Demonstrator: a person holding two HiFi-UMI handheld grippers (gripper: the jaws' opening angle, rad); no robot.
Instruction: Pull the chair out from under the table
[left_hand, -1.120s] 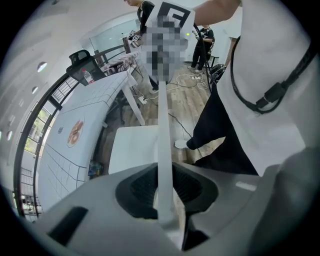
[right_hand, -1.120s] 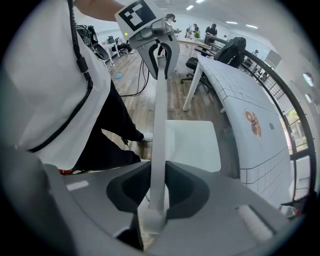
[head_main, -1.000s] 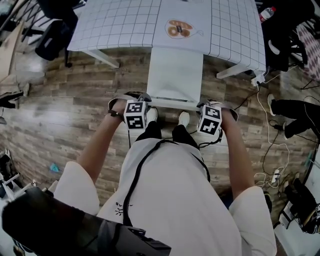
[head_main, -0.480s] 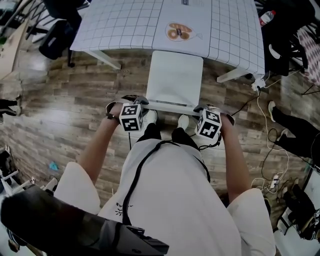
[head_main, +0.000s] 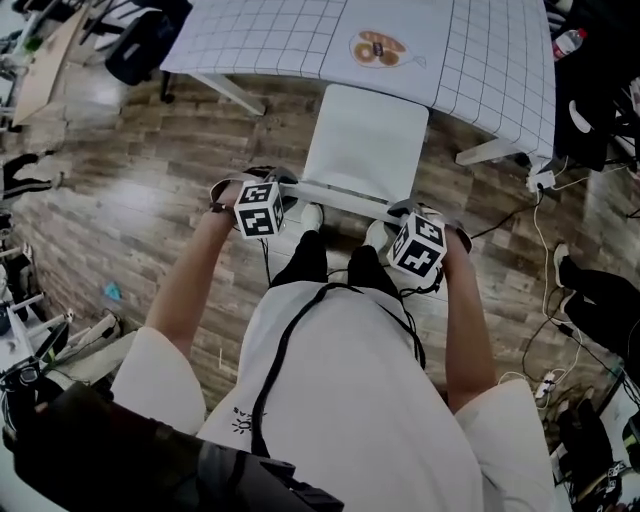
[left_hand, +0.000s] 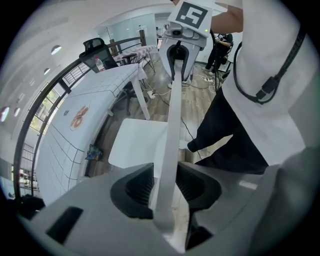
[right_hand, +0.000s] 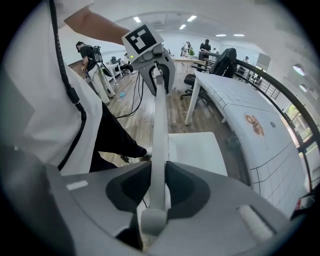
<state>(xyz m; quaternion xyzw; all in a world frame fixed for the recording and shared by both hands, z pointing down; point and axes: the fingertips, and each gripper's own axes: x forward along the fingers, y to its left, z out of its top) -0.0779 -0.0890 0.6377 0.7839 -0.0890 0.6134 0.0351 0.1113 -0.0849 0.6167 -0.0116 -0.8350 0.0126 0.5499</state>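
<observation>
Chair (head_main: 370, 135) in white stands on the wood floor (head_main: 150, 200) straight ahead of the person. Most of its seat is out from beneath the surface (head_main: 280, 35), and only the far edge meets the hem of the gridded cloth. Its top rail (head_main: 335, 196) runs across just in front of the person's white shoes (head_main: 310, 215), and both tools point steeply down onto that rail, one at each end.

The left hand-held gripper (left_hand: 166, 182) straddles the rail's left end. Its jaws are opening, with the rail between them and a sliver of gap showing against one ribbed pad, so the hold there is loose. The right hand-held gripper (right_hand: 157, 185) sits at the other end with its jaws narrow, both pads pressed flat against the rail's two faces — a firm clamp.

Each gripper view looks along the rail to the other tool's marker cube at the far end. The seat lies to the surface side of the rail and the person's dark trousers to the other.
</observation>
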